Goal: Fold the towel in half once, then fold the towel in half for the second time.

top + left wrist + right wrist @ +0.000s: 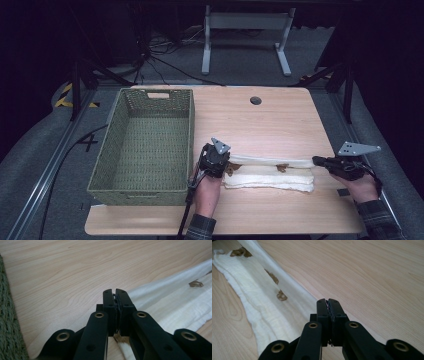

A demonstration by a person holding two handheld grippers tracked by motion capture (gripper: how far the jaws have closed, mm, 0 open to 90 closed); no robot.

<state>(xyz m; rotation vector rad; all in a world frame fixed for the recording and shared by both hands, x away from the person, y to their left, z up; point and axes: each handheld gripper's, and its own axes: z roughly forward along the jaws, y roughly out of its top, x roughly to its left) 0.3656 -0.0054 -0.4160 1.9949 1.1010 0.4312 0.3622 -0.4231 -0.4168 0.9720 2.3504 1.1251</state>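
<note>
Low in the frame, the left gripper (223,161) and right gripper (320,161), jaws clamped on opposite ends, hold a folded white towel (270,174) beside a green basket (142,145).

High view: fixed cam above the person's side, looking fwd and down, far enough to take in the whole table (270,120), the green basket (145,145) at left and floor beyond. Left gripper view: cam rides low on the left gripper (114,293), v. close to the wood, facing along its own jaws; basket edge at left, white towel (175,302) at right. Right gripper view: same setup on the right gripper (327,302), towel running off to upper left. All three share the towel and the tabletop around it.
</note>
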